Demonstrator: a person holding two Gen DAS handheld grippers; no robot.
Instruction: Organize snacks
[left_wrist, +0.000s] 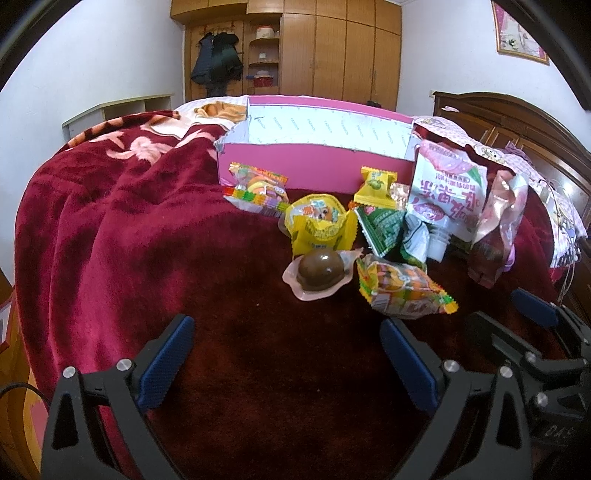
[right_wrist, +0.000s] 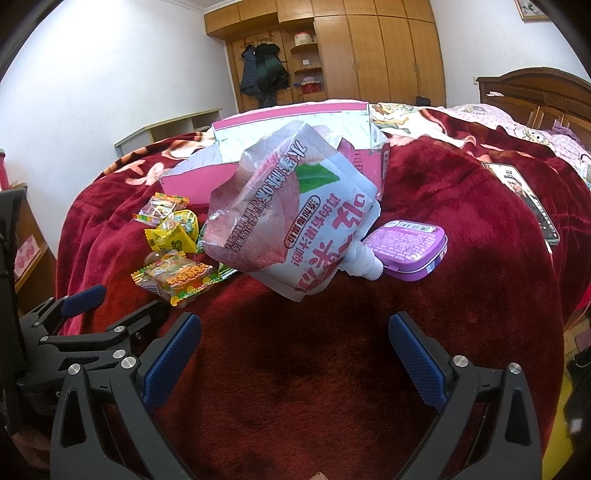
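Peach jelly-drink pouch (right_wrist: 295, 218): Chinese print inverted, spout toward 5 o'clock. Left gripper (left_wrist: 288, 354), right gripper (right_wrist: 295, 350): jaws apart, empty.

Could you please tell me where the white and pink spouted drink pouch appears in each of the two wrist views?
Left wrist view: the drink pouch stands right of centre, spout down, beside the pink box.
Right wrist view: the same pouch fills the centre, leaning in front of the pink box, with a purple tin just right of its spout.
Shared landmark: the pink box behind the snacks.
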